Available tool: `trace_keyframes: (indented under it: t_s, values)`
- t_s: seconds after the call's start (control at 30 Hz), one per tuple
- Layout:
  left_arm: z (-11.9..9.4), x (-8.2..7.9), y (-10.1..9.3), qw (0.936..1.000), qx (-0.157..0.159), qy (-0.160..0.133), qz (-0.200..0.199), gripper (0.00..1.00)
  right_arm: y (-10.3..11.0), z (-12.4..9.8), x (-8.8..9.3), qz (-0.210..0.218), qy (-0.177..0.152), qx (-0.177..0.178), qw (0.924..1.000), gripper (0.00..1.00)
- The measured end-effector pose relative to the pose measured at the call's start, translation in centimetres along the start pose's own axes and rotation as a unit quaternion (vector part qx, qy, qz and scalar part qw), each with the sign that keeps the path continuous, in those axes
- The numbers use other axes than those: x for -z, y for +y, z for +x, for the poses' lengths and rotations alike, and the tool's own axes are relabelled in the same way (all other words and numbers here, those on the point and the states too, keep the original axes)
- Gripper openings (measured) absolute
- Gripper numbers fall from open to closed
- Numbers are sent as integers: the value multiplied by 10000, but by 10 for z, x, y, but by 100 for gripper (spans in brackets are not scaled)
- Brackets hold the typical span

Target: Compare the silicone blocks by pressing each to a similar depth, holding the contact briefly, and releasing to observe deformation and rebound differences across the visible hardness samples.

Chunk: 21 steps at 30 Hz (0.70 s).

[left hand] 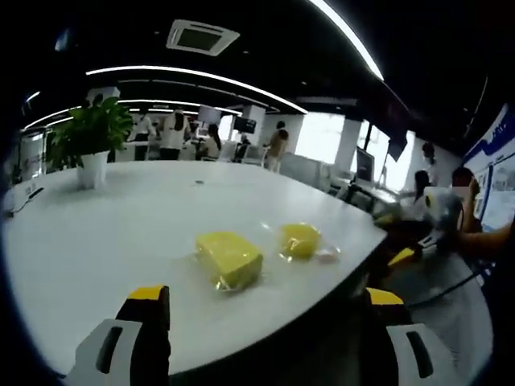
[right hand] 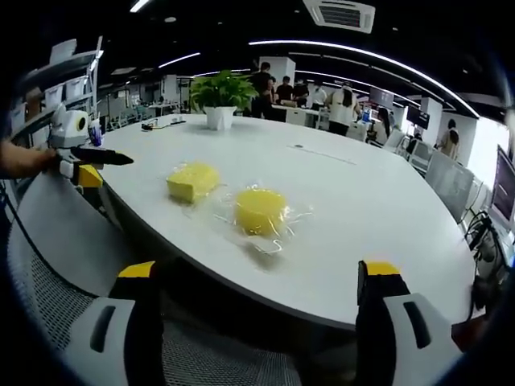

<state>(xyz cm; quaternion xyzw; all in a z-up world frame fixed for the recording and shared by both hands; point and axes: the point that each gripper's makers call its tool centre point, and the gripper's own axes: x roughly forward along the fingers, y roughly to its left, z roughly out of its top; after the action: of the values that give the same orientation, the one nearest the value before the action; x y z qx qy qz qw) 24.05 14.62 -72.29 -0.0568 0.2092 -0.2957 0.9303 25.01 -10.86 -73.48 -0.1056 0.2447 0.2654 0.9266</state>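
Your left gripper (left hand: pixel 265 322) and right gripper (right hand: pixel 261 301) hold jaws wide apart, empty, short of two unlabelled yellow silicone blocks (left hand: pixel 230 258) (right hand: pixel 261 211) on the white tabletop (left hand: pixel 96 241) in an open office.

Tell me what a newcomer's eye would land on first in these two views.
Two bright yellow silicone blocks on the big white table stand out first: a rectangular block and a rounder block lying on crinkled clear wrap, side by side but apart. Next comes the potted plant at the table's far end, with people standing behind it. Both grippers hang back off the table edge, the left gripper and right gripper with jaws spread wide, touching nothing.
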Motion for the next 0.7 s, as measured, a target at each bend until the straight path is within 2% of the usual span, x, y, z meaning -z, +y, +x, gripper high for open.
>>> trace_keyframes:
  t_s: [0.2,0.43,0.6,0.7]
  values:
    - [-1,1,0,10000,-15,15,16,100,2,0,3,9,91,-24,10000,96]
    - [-1,4,2,9999,-53,43,-142,100,1,1,6,-24,163,10,9999,95]
    - [0,2,0,10000,-20,58,-43,100,1,1,7,-16,172,-6,9999,94]
    - [3,1,-2,9995,79,223,199,99,2,1,6,-34,169,-46,9998,93]
